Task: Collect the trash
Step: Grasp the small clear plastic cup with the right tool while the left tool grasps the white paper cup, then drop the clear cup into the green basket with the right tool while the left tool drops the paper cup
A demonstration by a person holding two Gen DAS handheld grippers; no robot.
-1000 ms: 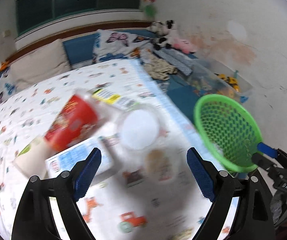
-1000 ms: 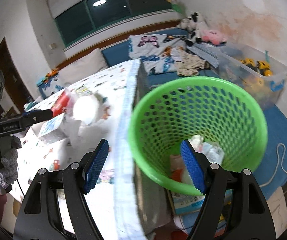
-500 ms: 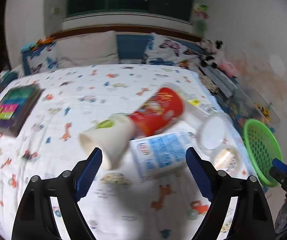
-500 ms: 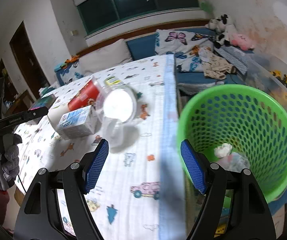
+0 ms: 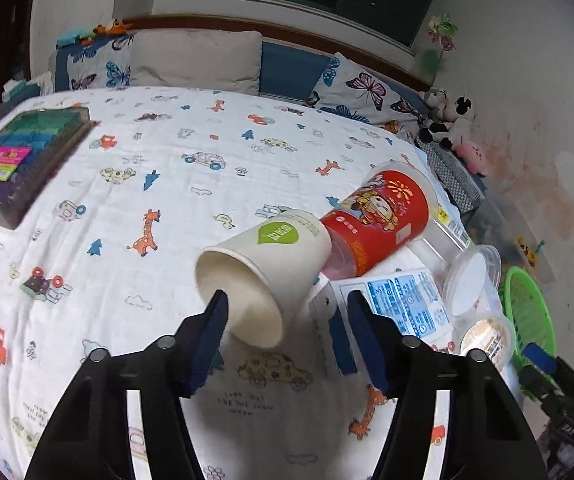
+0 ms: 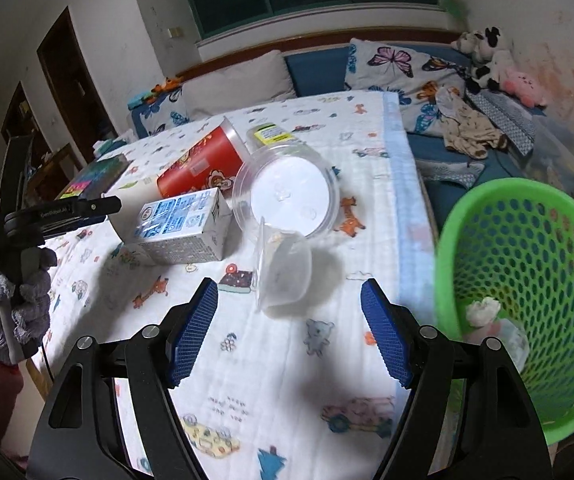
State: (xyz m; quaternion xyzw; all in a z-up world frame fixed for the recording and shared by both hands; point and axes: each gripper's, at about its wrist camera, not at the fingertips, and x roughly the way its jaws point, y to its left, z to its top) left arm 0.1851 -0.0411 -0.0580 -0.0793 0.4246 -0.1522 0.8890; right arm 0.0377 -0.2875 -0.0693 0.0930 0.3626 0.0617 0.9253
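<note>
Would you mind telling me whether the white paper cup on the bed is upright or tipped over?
Tipped over. The white paper cup lies on its side, its open mouth facing the camera, apparently empty.

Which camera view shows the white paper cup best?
The left wrist view: the white paper cup lies on its side, its open mouth toward the camera. In the right wrist view only a sliver shows behind the milk carton.

Both wrist views angled down, close over the bed (image 5: 167, 184), sharing its trash pile
</note>
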